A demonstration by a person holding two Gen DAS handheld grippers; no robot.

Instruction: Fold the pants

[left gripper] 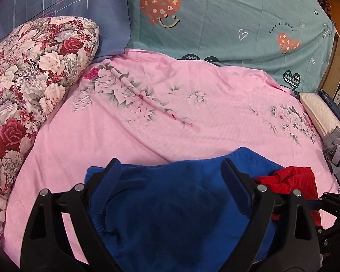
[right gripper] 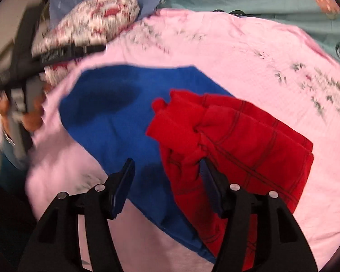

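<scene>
Blue pants lie bunched on the pink bedspread, at 6 o'clock in the left wrist view and centre to 9 o'clock in the right wrist view; a red garment lies crumpled on top of their right side, overlapping from 3 to 5 o'clock.

Left tongs released, jaws spread wide over the blue cloth with nothing pinched; right tongs also released, jaws apart, straddling the line where red meets blue (right view is smeared by motion, so edge detail is uncertain).

Risks, as judged from this layout:
- right tongs sit just at the red/blue overlap; closing here could catch both garments, or red alone, and drag the wrong piece;
- pants are rumpled, no waistband or leg hem clearly readable; a pinch mid-cloth would take several layers and give a crooked fold;
- left tongs hover over the bulk, not an edge; lifting from there would only bunch the fabric more;
- the soft bedspread may be nipped along with the pants and pull up;
- floral pillow at 9 o'clock crowds the space for spreading the legs out.
</scene>
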